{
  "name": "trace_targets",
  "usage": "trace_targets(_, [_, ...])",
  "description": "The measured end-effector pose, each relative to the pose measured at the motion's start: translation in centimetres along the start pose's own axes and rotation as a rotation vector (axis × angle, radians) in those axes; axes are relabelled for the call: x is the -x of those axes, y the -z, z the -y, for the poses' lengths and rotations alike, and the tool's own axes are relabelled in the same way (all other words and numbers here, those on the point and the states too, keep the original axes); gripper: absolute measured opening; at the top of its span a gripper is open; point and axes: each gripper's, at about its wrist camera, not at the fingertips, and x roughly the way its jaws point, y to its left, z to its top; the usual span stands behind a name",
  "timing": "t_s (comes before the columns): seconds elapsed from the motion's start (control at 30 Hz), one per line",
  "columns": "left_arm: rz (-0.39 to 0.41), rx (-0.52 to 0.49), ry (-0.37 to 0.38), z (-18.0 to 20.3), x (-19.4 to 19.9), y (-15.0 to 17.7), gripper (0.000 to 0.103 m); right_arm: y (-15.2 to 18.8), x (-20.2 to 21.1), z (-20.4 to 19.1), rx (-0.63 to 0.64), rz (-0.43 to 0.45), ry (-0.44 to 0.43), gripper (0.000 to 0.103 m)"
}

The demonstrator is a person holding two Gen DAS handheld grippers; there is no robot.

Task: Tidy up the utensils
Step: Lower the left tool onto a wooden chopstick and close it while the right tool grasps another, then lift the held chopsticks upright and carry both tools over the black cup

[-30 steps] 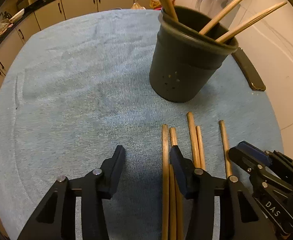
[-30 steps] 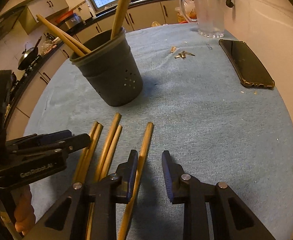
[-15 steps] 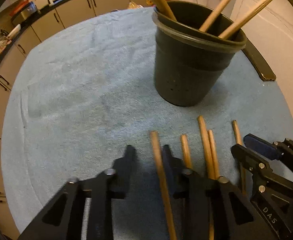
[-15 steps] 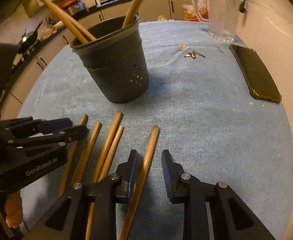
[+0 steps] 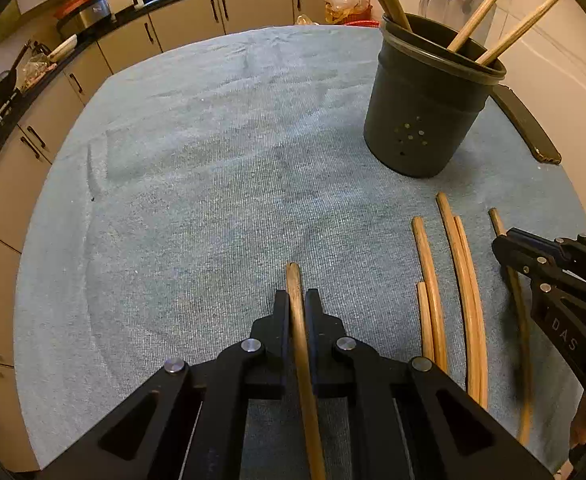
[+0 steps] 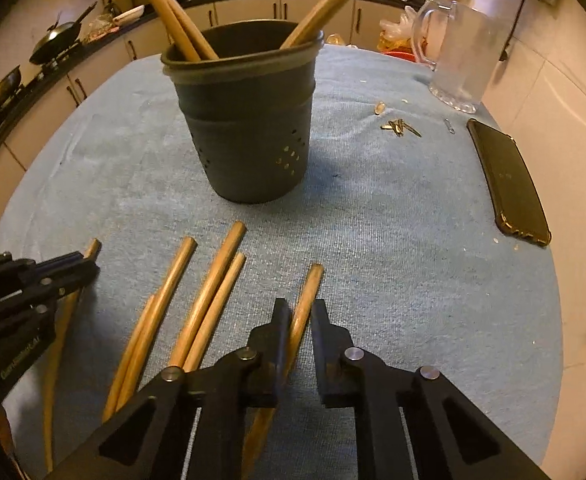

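Observation:
A dark perforated holder [image 5: 429, 104] [image 6: 249, 128] stands on the blue towel with several wooden chopsticks leaning in it. More chopsticks [image 5: 461, 280] [image 6: 209, 304] lie loose in front of it. My left gripper [image 5: 296, 296] has its jaws closing, and the pads press a single chopstick [image 5: 293, 276] that lies apart from the pile. In the right wrist view the left gripper [image 6: 73, 268] sits at the left edge. My right gripper [image 6: 299, 308] is closing on the rightmost chopstick [image 6: 313, 276], which sits between its pads. The right gripper [image 5: 501, 240] also shows at the right of the left wrist view.
A black phone [image 6: 509, 184] [image 5: 529, 132] lies near the towel's right edge by the wall. A glass pitcher [image 6: 461, 52] stands at the back right, with small metal bits [image 6: 399, 127] before it. The blue towel [image 5: 213, 184] stretches bare to the left.
My left gripper went from open to shut on one chopstick and moved it left, away from the pile. The right jaws narrowed around the rightmost chopstick.

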Motion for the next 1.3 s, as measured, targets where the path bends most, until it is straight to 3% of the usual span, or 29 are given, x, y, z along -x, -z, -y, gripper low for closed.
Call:
trace_targets(0.1, [0.013, 0.002, -0.004, 0.1, 0.1, 0.2, 0.008, 0.2, 0.2, 0.5, -0.047, 0.028, -0.035, 0.008])
trace_targets(0.17, [0.004, 0.037, 0.005, -0.3, 0.6, 0.5, 0.007, 0.3, 0.7, 1.6, -0.109, 0.05, -0.113, 0.008])
trace_targets(0.5, [0.253, 0.133, -0.004, -1.6, 9.8, 3.9, 0.007, 3.0, 9.6, 3.9, -0.239, 0.317, -0.118, 0.008])
trace_targets(0.87, [0.458, 0.2, -0.015, -3.0, 18.6, 5.8, 0.007, 6.0, 16.5, 4.7, -0.257, 0.475, -0.117, 0.008])
trace_targets(1.3, [0.564, 0.226, -0.009, -2.7, 23.2, 7.3, 0.007, 7.6, 22.3, 3.4, -0.218, 0.601, -0.137, 0.008])
